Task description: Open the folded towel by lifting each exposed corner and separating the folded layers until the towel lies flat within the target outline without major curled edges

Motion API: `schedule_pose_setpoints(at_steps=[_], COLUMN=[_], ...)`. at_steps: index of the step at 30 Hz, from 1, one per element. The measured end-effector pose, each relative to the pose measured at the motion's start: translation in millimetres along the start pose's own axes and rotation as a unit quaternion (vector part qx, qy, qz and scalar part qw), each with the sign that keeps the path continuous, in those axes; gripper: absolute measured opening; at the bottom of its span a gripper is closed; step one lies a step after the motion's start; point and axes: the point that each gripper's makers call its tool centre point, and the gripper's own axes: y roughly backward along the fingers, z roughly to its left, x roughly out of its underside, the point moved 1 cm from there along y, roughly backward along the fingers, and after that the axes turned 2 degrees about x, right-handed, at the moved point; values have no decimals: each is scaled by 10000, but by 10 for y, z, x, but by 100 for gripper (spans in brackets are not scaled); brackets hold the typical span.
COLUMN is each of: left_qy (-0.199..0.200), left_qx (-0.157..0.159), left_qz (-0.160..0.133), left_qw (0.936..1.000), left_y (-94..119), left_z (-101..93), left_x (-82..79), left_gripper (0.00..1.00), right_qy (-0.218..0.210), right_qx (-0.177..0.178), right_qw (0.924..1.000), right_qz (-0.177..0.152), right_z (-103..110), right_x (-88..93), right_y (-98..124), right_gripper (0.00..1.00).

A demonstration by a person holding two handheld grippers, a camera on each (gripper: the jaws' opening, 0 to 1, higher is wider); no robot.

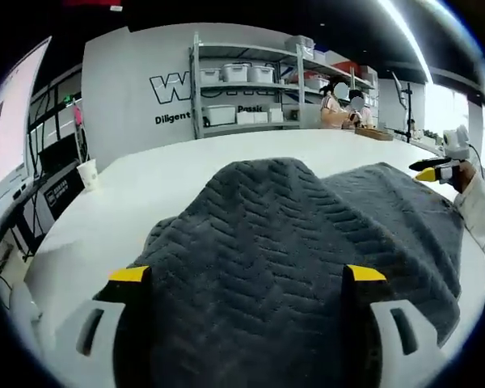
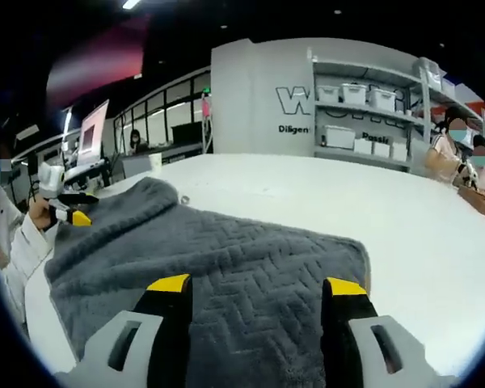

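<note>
A dark grey towel (image 1: 291, 242) with a chevron weave lies on the white table (image 1: 137, 194), and its near layer humps up in a rounded fold. My left gripper (image 1: 247, 273) hovers low over the towel's near part, open, its yellow-tipped jaws wide apart with cloth showing between them. At the towel's far right edge the right gripper (image 1: 435, 170) is held by a hand in a white sleeve. In the right gripper view the towel (image 2: 226, 267) spreads leftward, and my right gripper (image 2: 257, 284) stands open above it. The left gripper (image 2: 71, 214) sits at the towel's far left end.
A paper cup (image 1: 87, 174) stands near the table's left edge. Shelving with white bins (image 1: 242, 81) lines the back wall, and people (image 1: 343, 105) work at a bench to the right. A lit screen (image 2: 93, 133) stands beyond the table's left side. Bare tabletop (image 2: 404, 210) stretches around the towel.
</note>
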Motion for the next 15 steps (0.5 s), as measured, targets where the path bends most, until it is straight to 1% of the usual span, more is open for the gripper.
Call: schedule_pose_setpoints(at_steps=[2, 3, 5, 6, 8, 9, 11, 13, 15], left_qy=[22, 15, -4, -15, -22, -18, -11, -17, -17], left_qx=[21, 16, -5, -8, 8, 15, 11, -9, -13], left_qz=[75, 92, 98, 96, 106, 124, 159, 173, 164], left_qw=[10000, 10000, 10000, 10000, 9999, 9999, 9999, 9998, 9999], left_y=[-11, -9, -7, -7, -16, -22, -23, -23, -19], left_z=[-4, -4, 2, -1, -8, -9, -14, -3, -4], left_x=[37, 43, 42, 40, 45, 54, 76, 79, 76], left_gripper=[96, 96, 96, 96, 96, 96, 95, 95, 95], right_qy=[102, 86, 93, 171, 247, 268, 463, 428, 443], right_qx=[2, -18, -129, -186, -182, -192, -208, -242, -264], right_qw=[9999, 9998, 9993, 9986, 9981, 9971, 9957, 9961, 9960], right_qz=[118, 182, 341, 465, 542, 682, 778, 738, 731], right_z=[-1, 7, 49, 78, 102, 104, 119, 141, 141], right_x=[52, 78, 145, 193, 239, 279, 321, 309, 307], right_y=[-19, -31, -53, -63, -92, -94, -121, -123, -122], right_gripper=[48, 45, 44, 43, 41, 38, 32, 28, 27])
